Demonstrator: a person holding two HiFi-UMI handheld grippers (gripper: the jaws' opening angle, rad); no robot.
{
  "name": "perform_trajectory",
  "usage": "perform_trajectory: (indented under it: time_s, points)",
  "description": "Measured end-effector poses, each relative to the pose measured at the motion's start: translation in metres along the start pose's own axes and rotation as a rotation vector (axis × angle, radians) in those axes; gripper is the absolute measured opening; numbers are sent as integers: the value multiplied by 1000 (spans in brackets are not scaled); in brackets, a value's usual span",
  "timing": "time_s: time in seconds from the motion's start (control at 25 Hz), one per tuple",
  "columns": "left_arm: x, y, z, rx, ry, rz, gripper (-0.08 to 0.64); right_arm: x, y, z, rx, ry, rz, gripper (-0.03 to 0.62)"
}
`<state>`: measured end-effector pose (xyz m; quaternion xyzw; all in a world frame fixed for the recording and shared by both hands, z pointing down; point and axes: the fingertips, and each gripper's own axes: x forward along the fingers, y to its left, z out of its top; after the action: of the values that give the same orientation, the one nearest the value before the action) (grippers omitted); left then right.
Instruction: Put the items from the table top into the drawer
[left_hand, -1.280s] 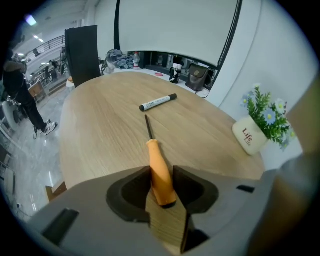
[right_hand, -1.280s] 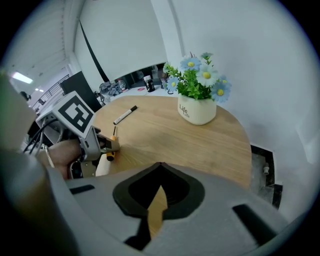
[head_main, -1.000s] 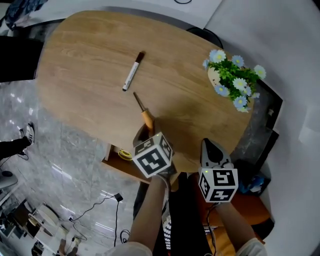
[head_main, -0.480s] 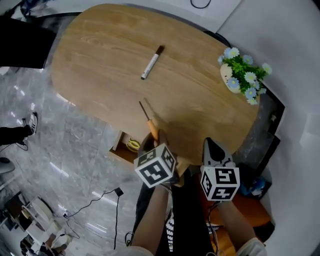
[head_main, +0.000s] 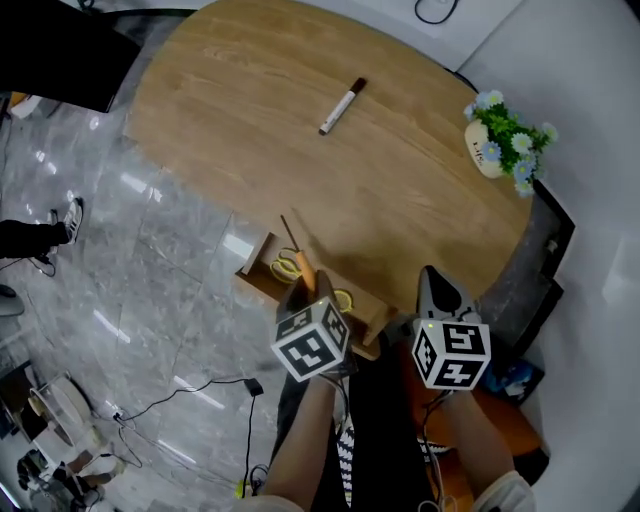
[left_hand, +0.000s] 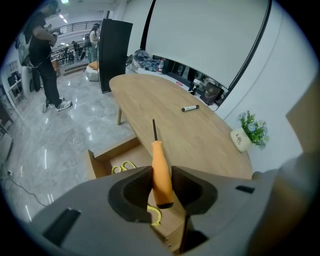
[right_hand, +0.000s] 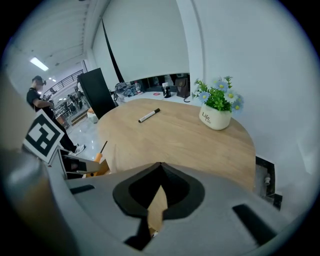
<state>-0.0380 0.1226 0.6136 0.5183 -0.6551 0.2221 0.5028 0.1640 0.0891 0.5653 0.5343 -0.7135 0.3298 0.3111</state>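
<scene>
My left gripper (head_main: 303, 287) is shut on the orange handle of a screwdriver (left_hand: 160, 167), whose dark shaft points up and away. It hangs over the open wooden drawer (left_hand: 106, 156) at the near edge of the oval wooden table (head_main: 250, 120). Yellow scissors (left_hand: 122, 167) lie inside the drawer. A white marker with a dark cap (head_main: 338, 106) lies on the table top, farther off. My right gripper (right_hand: 160, 165) is shut and holds nothing, at the table's near edge to the right of the left one.
A white pot of blue and white flowers (head_main: 500, 145) stands at the table's far right end. A tall black panel (left_hand: 112, 55) stands beyond the table. A person (left_hand: 42, 60) stands on the glossy floor at the left, and cables (head_main: 200, 395) trail across it.
My left gripper has carried the screwdriver off the table top, back over the near edge, and now holds it above the open drawer. The right gripper has shifted a little.
</scene>
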Motion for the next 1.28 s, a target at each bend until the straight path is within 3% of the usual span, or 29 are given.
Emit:
perform_trajectory:
  time_s: [0.56,0.72,0.8,0.92,1.08,1.28]
  points:
    - [-13,45,-47,-128,46,60,117,-11,16,-22,-25,6,10,-8]
    - [-8,38,-45,-190,31,-4,117,-9,12,-24,-21,11,3,-8]
    - [-8,32,-40,-213,2,-49,169,-9,9,-24,-16,11,-1,-7]
    - [-4,22,-41,-192,7,-90,198,-9,6,-23,-6,11,-6,-8]
    - [-6,29,-33,-160,21,-57,198,-6,5,-20,11,7,-7,-8]
    - [2,26,-33,-142,31,-70,198,-3,6,-22,20,13,-5,-8]
